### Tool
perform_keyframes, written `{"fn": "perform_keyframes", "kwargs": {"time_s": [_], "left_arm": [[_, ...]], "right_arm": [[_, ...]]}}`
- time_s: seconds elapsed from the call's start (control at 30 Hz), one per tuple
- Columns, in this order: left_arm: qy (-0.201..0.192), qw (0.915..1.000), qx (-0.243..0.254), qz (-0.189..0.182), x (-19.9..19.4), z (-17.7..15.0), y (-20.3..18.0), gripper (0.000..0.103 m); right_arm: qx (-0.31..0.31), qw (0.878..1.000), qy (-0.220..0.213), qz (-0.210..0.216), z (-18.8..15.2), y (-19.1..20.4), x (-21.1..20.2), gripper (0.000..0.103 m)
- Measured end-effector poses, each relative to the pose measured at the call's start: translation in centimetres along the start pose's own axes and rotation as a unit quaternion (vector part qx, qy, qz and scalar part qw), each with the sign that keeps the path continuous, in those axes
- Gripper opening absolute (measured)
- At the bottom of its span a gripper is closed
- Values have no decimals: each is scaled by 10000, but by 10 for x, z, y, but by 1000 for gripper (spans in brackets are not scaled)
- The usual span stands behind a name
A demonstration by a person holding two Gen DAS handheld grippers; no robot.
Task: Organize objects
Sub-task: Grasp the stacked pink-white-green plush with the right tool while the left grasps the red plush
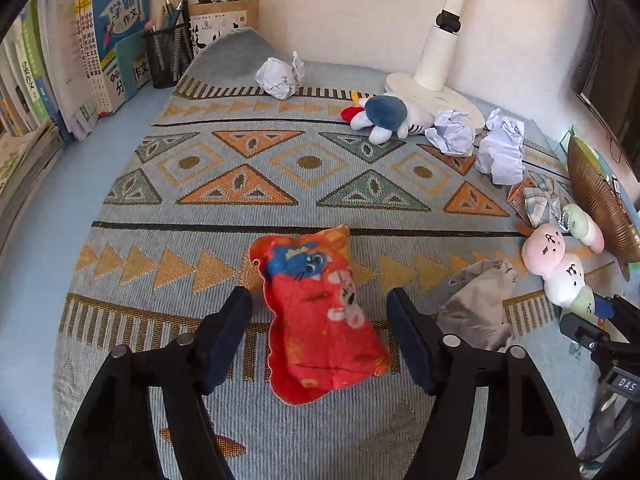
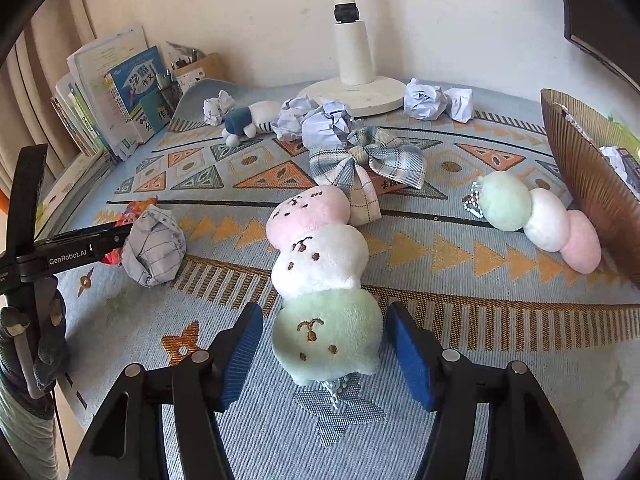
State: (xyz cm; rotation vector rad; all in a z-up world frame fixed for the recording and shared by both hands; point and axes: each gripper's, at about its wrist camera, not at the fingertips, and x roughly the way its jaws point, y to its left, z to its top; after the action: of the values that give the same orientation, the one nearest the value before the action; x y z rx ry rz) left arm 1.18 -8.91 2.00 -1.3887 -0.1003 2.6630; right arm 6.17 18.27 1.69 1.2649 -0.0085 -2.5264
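A red and orange cartoon pouch (image 1: pixel 320 320) lies on the patterned mat (image 1: pixel 280 168). My left gripper (image 1: pixel 320 320) is open, its fingers either side of the pouch without closing on it. A three-ball plush (image 2: pixel 320 276), pink, white and green, lies on the mat. My right gripper (image 2: pixel 324 340) is open around its green end. That plush shows at the right of the left wrist view (image 1: pixel 560 268). A second three-ball plush (image 2: pixel 536 216) lies by a brown basket (image 2: pixel 588 176).
Crumpled paper balls (image 1: pixel 500 148) (image 2: pixel 154 246), a blue and white plush (image 1: pixel 384 118), a plaid bow (image 2: pixel 368 160) and a white lamp base (image 2: pixel 360 92) sit on the mat. Books (image 1: pixel 100 44) and a pen holder (image 1: pixel 166 54) stand at the back left.
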Motion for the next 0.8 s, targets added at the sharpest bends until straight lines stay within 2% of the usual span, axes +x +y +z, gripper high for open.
{"fn": "perform_keyframes", "kwargs": {"time_s": [0.07,0.1,0.13,0.23,0.4,0.5,0.6,0.67,0.77,0.8], "left_arm": [[-45,9999,-99,10,-2,0,6,49],[-53,9999,-133,-91,-4,0,7,39],[-32,9997,-182,-168,-7,-1,9,35],[-75,9994,-281,-167,-19,-12,8,32],[-223,9990,-235,-293,-52,-49,-8,32],[-238,9984,-104,-508,-62,-70,-23,32],[-210,9983,-54,-544,-61,-83,-37,32],[-172,9977,-77,-653,-58,-88,-41,32],[-221,9984,15,-518,-60,-91,-47,32],[-210,9985,8,-514,-61,-91,-48,32]], "right_arm": [[-56,9999,-56,-94,-1,2,-2,45],[-88,9998,-105,-109,-2,4,-4,45],[-144,9996,-218,-125,-2,6,-8,45],[-199,9989,-433,-42,-9,9,-25,45],[-110,9997,-192,110,-47,5,-49,45],[-55,9998,-193,77,-67,0,-62,46],[142,9998,-75,138,-73,-8,-60,56],[193,9995,-163,174,-72,-8,-59,62],[152,9997,-197,27,-67,-5,-55,60],[122,9996,-240,-106,-67,-3,-54,53]]}}
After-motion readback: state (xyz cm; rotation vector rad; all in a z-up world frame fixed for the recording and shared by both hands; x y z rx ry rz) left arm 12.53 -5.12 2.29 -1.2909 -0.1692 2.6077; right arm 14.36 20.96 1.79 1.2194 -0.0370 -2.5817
